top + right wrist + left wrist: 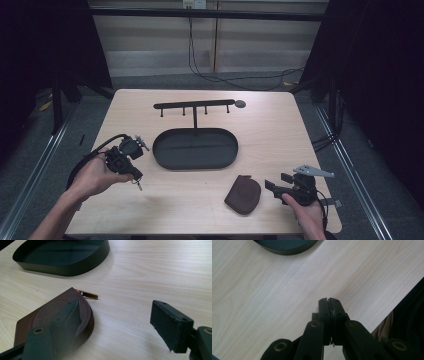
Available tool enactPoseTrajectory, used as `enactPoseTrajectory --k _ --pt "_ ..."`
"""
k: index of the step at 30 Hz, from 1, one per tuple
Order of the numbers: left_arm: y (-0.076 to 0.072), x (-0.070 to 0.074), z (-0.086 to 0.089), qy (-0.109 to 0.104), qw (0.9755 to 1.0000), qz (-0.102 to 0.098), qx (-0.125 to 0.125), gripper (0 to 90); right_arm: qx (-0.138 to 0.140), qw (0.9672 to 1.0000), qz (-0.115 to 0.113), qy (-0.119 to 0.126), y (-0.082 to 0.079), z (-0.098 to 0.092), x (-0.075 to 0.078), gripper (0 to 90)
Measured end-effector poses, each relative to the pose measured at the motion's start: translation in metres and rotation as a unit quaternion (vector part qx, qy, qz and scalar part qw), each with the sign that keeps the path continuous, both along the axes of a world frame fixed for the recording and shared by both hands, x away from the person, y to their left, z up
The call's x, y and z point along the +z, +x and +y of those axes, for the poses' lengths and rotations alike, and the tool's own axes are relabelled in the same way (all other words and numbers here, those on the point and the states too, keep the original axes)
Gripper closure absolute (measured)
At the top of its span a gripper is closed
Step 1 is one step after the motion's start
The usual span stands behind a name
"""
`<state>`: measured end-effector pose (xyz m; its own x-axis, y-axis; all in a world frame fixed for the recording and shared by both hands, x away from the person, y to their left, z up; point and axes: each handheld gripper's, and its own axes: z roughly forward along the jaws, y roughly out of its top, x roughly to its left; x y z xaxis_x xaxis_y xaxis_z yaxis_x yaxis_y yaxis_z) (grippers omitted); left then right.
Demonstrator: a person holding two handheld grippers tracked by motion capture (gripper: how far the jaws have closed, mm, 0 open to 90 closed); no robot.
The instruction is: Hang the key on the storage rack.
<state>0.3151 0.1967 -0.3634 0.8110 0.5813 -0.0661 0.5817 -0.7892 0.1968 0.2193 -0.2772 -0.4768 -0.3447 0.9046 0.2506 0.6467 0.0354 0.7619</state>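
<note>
A brown leather zip pouch [243, 195] lies flat near the table's front edge, its zip pull [89, 294] pointing away. My right gripper [274, 184] stands open just to its right; in the right gripper view [117, 307] one jaw overlaps the pouch [47, 315] and the other is over bare wood. My left gripper [136, 176] is held at the left of the black oval tray [195, 164]. Its jaws [328, 300] are pressed together on a thin wire ring, and a small key [138, 185] dangles below the tip.
Behind the tray stands a black rack [194, 104] with several short pegs on a single post. The tray's wall [75, 268] lies beyond the pouch. Cables run over the floor behind the table.
</note>
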Motion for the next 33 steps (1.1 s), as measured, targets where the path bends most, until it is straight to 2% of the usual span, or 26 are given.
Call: enactPoseTrajectory --k 5,8,9,13,18,24,26,28,30,33 --pt "0.005 0.008 0.0 0.001 1.0 -0.003 0.006 89.3 -0.001 1.0 0.001 0.0 0.0 0.0 0.0 24.0" --pt "0.007 0.014 -0.001 0.008 1.0 -0.003 -0.002 89.3 0.001 1.0 0.002 0.0 0.001 0.0 0.0 23.9" --pt "0.007 0.018 -0.001 0.004 0.9999 -0.01 0.002 89.3 0.001 1.0 0.002 -0.001 0.001 0.0 0.0 23.9" --pt "0.008 0.024 -0.006 0.012 0.9999 -0.01 -0.004 89.3 0.0 1.0 0.001 -0.002 0.001 0.0 0.0 23.9" --pt "0.012 0.031 -0.014 0.013 0.9998 -0.013 -0.003 89.3 0.001 1.0 0.001 -0.002 0.001 0.0 0.0 23.9" --pt "0.021 0.039 -0.019 0.023 0.9996 -0.017 0.0 89.3 0.001 1.0 0.002 -0.002 0.001 0.0 -0.001 23.9" --pt "0.024 0.04 -0.02 0.02 0.9997 -0.014 0.0 89.3 0.001 1.0 0.001 -0.001 0.001 0.0 0.0 23.9" --pt "0.027 0.042 -0.022 0.028 0.9995 -0.012 -0.002 89.3 0.001 1.0 0.001 -0.002 0.001 0.0 -0.001 23.9" --pt "0.03 0.046 -0.024 0.023 0.9996 -0.016 -0.001 89.3 0.001 1.0 0.005 -0.004 0.001 0.001 -0.001 23.9" --pt "0.033 0.05 -0.028 0.026 0.9995 -0.017 -0.002 89.3 0.001 1.0 0.004 -0.001 0.001 0.001 -0.001 23.9"
